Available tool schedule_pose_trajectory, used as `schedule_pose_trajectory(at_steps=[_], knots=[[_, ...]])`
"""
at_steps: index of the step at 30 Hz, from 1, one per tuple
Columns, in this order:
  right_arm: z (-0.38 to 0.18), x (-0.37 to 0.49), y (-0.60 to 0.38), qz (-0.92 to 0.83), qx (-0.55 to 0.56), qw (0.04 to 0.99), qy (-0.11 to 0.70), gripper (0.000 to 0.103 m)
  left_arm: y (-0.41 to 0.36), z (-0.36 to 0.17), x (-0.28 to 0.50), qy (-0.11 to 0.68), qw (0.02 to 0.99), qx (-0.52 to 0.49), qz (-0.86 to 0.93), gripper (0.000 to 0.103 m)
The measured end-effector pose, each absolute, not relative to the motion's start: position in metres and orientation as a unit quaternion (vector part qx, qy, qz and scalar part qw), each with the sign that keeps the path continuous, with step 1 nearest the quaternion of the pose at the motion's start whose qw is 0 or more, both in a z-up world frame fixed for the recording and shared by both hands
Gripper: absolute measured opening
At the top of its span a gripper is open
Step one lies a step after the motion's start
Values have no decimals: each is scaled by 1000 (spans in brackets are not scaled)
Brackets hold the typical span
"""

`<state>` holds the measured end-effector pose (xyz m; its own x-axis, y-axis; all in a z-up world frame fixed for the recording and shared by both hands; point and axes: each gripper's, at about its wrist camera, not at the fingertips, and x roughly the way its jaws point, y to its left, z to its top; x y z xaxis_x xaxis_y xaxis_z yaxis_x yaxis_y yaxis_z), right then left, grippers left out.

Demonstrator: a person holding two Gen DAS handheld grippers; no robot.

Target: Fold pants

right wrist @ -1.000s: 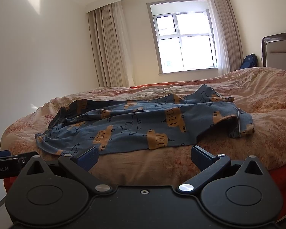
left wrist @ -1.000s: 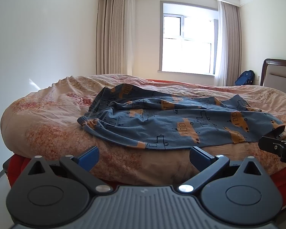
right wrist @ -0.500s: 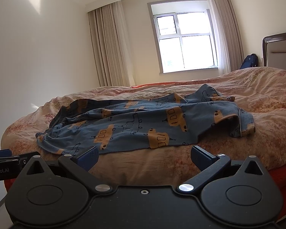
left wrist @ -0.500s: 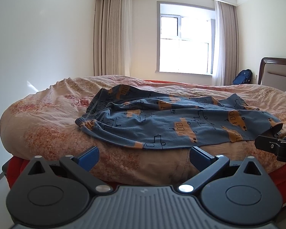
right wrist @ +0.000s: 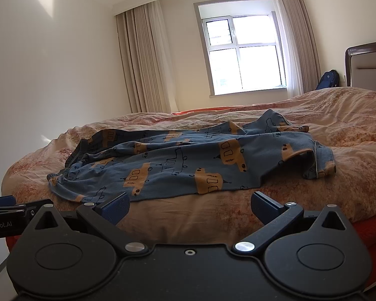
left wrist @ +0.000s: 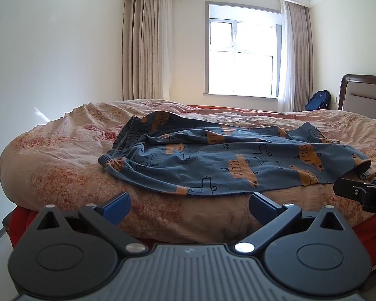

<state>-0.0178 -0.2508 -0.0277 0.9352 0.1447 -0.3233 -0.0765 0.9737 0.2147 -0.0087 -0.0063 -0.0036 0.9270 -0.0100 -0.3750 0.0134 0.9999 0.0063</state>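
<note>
Blue pajama pants [left wrist: 228,160] printed with orange vehicles lie rumpled on a bed [left wrist: 62,165], while left tongs [left wrist: 189,204] and right tongs [right wrist: 189,207] hover nearby, both spread wide and empty.

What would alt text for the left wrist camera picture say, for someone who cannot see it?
Rumpled blue pants with orange vehicle prints lie unfolded across a bed with a peach floral cover. The open left gripper hovers short of them at the near edge, holding nothing. Behind are a bright window with beige curtains, and the right gripper's tip enters at the right.
</note>
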Motion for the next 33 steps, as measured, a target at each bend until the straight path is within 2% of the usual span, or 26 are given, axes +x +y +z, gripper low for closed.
schedule_pose_trajectory(at_steps=[33], knots=[[-28,-17,-251,57,100,978,172,103,-6,-6,-8,199,980,2,-13,103]])
